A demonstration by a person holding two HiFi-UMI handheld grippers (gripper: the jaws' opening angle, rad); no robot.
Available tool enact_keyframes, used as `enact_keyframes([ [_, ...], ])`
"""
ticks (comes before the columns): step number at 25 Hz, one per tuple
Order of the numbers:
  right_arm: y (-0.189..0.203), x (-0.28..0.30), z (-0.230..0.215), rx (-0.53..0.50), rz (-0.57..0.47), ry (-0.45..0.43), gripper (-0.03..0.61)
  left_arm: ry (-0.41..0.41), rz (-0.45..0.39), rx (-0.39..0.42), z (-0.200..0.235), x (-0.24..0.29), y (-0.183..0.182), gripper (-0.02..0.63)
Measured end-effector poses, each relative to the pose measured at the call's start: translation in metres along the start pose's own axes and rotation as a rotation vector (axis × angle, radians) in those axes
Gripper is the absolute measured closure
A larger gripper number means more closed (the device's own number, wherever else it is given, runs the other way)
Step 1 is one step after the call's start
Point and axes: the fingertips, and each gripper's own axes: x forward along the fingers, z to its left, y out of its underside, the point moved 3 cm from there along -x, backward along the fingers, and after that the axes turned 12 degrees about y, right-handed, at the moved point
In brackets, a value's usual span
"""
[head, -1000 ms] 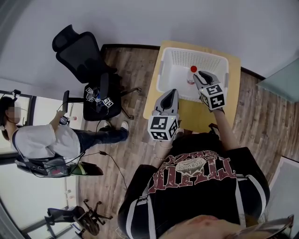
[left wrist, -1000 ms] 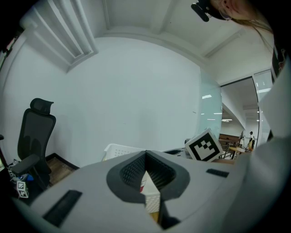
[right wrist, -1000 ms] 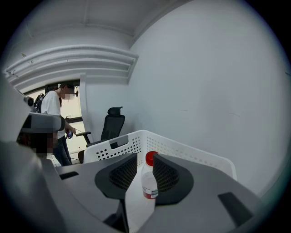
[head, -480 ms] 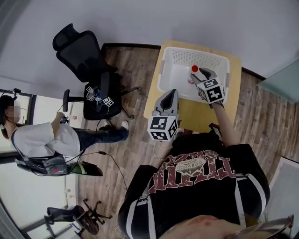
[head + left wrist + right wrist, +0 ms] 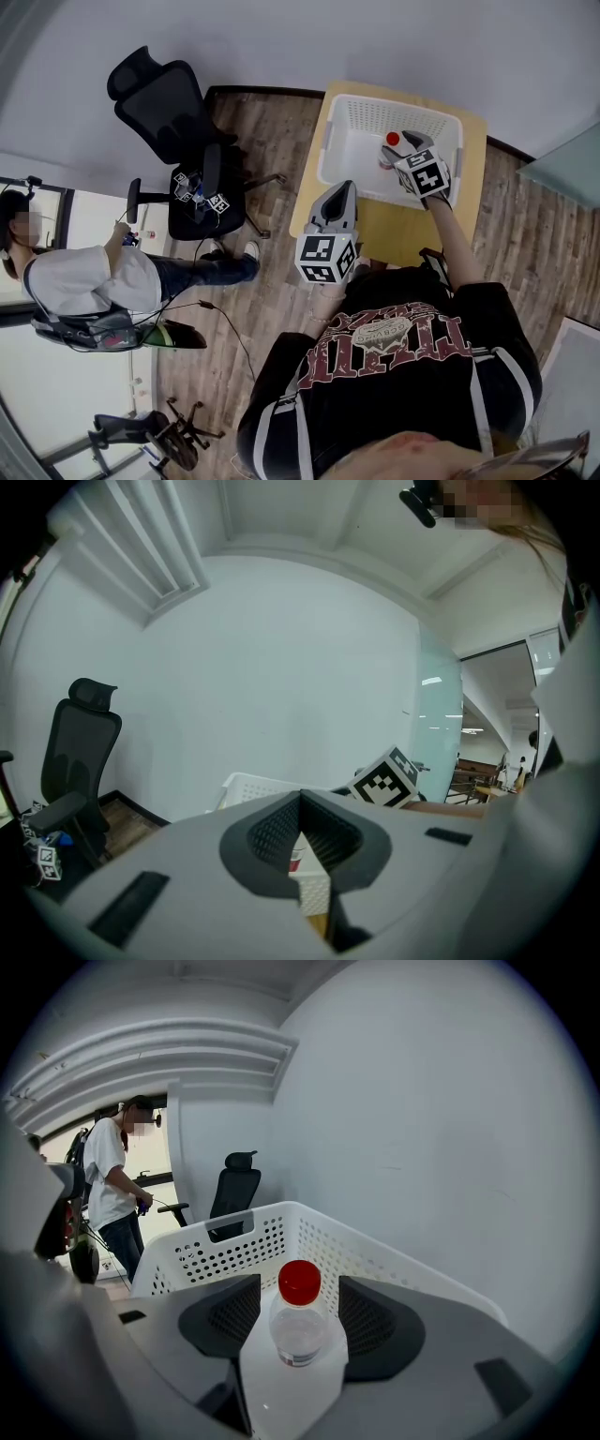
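Note:
A clear bottle with a red cap (image 5: pixel 391 141) stands upright in the white perforated basket (image 5: pixel 342 103) on the small yellow table (image 5: pixel 394 230). My right gripper (image 5: pixel 400 146) reaches into the basket. In the right gripper view the bottle (image 5: pixel 300 1330) sits between the spread pads of the right gripper (image 5: pixel 300 1285), with a narrow gap on each side. My left gripper (image 5: pixel 344 190) hangs over the table's near-left edge, apart from the basket. Its jaws meet at the tip in the left gripper view (image 5: pixel 301 803), with nothing between them; the basket (image 5: pixel 248 785) lies beyond.
A black office chair (image 5: pixel 169 103) stands on the wood floor left of the table. A second seat (image 5: pixel 202 192) carries marker cubes. A person in a white shirt (image 5: pixel 84 281) stands at the far left. A glass partition (image 5: pixel 567 164) lies to the right.
My right gripper has moved deeper into the basket and its jaws have spread wider around the bottle. The left gripper has barely moved.

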Motion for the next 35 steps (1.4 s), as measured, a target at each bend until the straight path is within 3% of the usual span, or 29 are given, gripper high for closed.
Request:
enact_keyframes([
  [14,0.004,0.023,0.003,-0.056,0.033,-0.048,0.314,-0.029,0.006,-0.023,0.005,-0.006,0.005,0.567],
  [22,0.005,0.030,0.002,-0.081,0.004,-0.007,0.315,-0.056,0.006,-0.033,0.009,-0.015,0.007,0.566],
  [35,0.006,0.030,0.004,-0.082,-0.022,-0.022,0.344,-0.082,-0.002,-0.045,0.013,-0.021,0.008,0.566],
])
